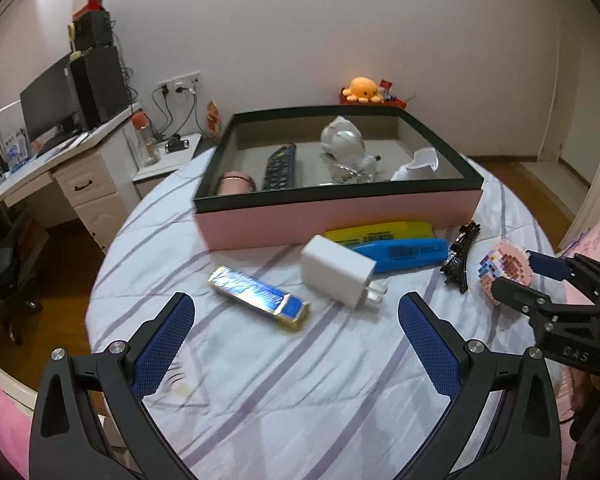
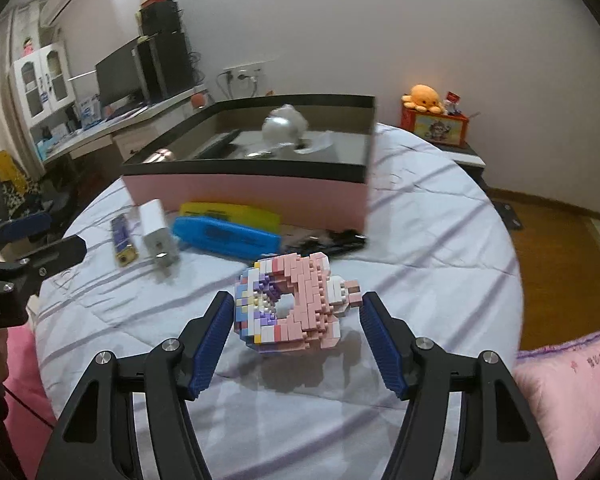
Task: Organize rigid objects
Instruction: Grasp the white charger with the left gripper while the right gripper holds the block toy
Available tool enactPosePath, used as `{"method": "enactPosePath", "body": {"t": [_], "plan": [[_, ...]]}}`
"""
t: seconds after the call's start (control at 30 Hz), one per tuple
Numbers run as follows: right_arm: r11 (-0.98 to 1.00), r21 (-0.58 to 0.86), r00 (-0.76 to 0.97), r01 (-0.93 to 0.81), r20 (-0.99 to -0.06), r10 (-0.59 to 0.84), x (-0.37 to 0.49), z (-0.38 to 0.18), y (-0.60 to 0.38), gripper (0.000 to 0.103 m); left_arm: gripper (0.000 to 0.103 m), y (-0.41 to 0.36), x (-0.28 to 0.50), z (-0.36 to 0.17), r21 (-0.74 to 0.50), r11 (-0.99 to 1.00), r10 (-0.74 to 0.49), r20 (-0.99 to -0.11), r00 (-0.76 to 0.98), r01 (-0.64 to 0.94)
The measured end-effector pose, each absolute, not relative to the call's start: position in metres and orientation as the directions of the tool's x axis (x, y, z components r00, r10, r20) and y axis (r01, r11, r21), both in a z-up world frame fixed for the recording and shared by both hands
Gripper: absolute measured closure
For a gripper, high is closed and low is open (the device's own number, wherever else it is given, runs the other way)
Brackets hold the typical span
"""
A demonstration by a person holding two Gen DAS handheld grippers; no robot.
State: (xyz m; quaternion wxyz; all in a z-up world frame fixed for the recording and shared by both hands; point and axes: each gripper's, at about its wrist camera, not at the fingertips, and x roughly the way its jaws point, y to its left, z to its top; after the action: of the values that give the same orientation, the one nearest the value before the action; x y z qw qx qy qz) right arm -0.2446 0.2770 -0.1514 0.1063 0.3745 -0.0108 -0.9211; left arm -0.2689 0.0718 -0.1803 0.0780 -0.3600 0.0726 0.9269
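A pink box with a black rim [image 1: 340, 220] [image 2: 244, 192] stands on the bed and holds a remote [image 1: 280, 168], a white figurine [image 1: 342, 140], a pink item and white cloth. In front of it lie a blue-gold bar [image 1: 260, 298] [image 2: 122, 236], a white charger [image 1: 338, 270] [image 2: 156, 232], a blue case [image 1: 404, 254] [image 2: 228, 238], a yellow case [image 1: 378, 232] [image 2: 228, 212] and a black hair clip [image 1: 458, 256] [image 2: 328, 242]. My left gripper [image 1: 296, 320] is open above the sheet, near the bar and charger. My right gripper [image 2: 296, 316] [image 1: 516, 276] is open, its fingers either side of a pink brick model [image 2: 296, 304] [image 1: 504, 266].
The round bed has a white striped sheet [image 1: 300, 380]. A desk with monitor [image 1: 48, 100] and speakers stands left. A nightstand with an orange octopus plush [image 1: 362, 88] [image 2: 422, 96] is behind the box. A pink pillow [image 2: 568, 392] lies at the right.
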Motion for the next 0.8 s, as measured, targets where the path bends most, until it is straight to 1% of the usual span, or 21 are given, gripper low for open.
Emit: {"method": "enactPosePath", "body": {"t": [0.07, 0.2, 0.5, 0.53, 0.57, 0.63, 0.73, 0.8], "plan": [[-0.977, 0.110, -0.695, 0.181, -0.688, -0.207, -0.246, -0.154, 0.282, 0.036, 0.000, 0.083, -0.276, -0.185, 0.129, -0.973, 0.053, -0.677, -0.734, -0.190], [-0.974, 0.135, -0.687, 0.181, -0.691, -0.223, -0.251, -0.159, 0.291, 0.036, 0.000, 0.095, -0.292, -0.195, 0.175, -0.962, 0.027, -0.698, -0.716, -0.207], [-0.963, 0.178, -0.679, 0.204, -0.682, -0.270, -0.268, -0.164, 0.299, 0.036, 0.001, 0.104, -0.322, -0.216, 0.151, -0.959, 0.049, -0.747, -0.663, -0.241], [-0.961, 0.181, -0.677, 0.207, -0.683, -0.275, -0.269, -0.164, 0.299, 0.036, 0.005, 0.106, -0.324, -0.218, 0.141, -0.956, 0.065, -0.750, -0.658, -0.256], [-0.960, 0.186, -0.671, 0.211, -0.687, -0.280, -0.270, -0.166, 0.299, 0.036, 0.019, 0.107, -0.325, -0.220, 0.133, -0.954, 0.078, -0.758, -0.647, -0.271], [-0.958, 0.190, -0.669, 0.215, -0.686, -0.286, -0.271, -0.168, 0.299, 0.036, 0.040, 0.110, -0.329, -0.226, 0.104, -0.944, 0.116, -0.786, -0.607, -0.314], [-0.957, 0.193, -0.669, 0.216, -0.685, -0.289, -0.274, -0.168, 0.300, 0.036, 0.040, 0.114, -0.325, -0.227, 0.123, -0.935, 0.117, -0.779, -0.617, -0.333], [-0.958, 0.190, -0.667, 0.214, -0.688, -0.286, -0.275, -0.169, 0.300, 0.036, 0.040, 0.111, -0.325, -0.226, 0.106, -0.935, 0.132, -0.781, -0.610, -0.337]]}}
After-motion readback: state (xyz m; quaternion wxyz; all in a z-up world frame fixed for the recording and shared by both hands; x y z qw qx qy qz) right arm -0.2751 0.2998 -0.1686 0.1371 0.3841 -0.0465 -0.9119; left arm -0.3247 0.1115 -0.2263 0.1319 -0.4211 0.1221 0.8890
